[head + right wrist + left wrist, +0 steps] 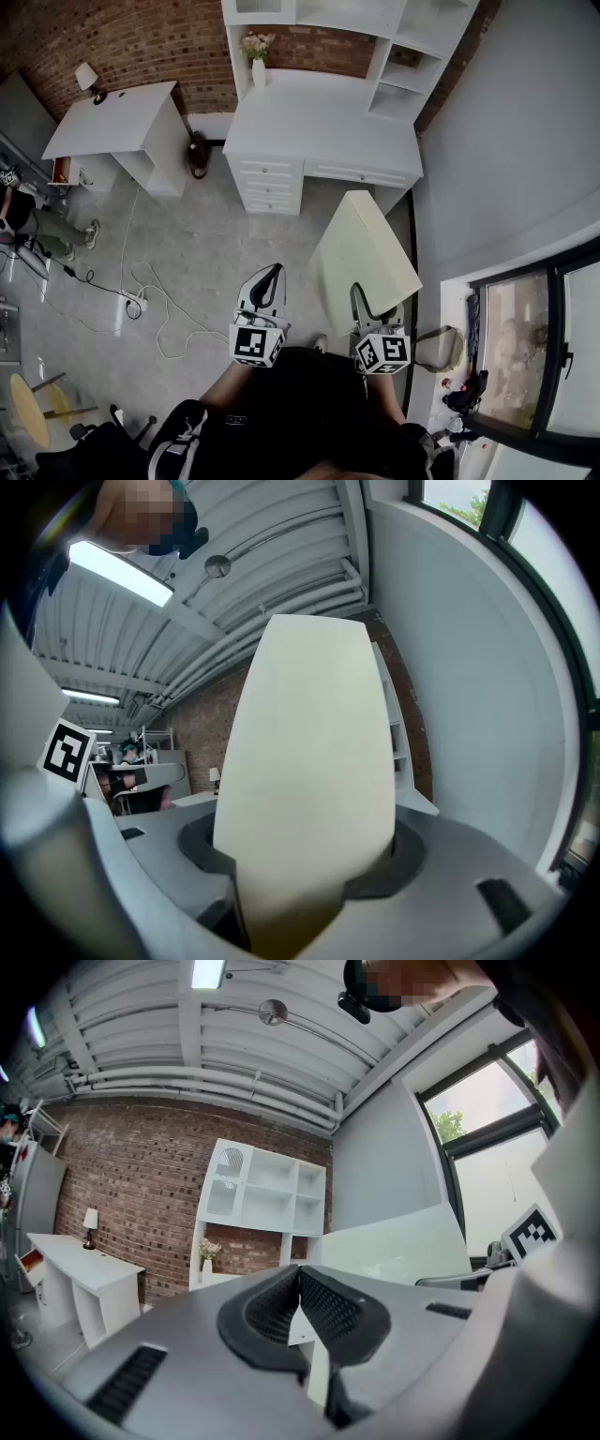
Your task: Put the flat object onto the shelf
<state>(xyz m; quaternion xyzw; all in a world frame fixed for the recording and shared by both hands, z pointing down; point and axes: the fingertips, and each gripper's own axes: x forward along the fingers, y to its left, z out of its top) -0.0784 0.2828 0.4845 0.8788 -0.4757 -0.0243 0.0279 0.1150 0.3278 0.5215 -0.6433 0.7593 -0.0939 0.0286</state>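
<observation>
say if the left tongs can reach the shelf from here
Probably not: the left tongs hang well short of the shelf, with open floor and the desk between.

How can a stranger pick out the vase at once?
Find the brick wall, then the big white desk against it. The vase stands at its back left, below the shelves; it alone holds pink flowers.
</observation>
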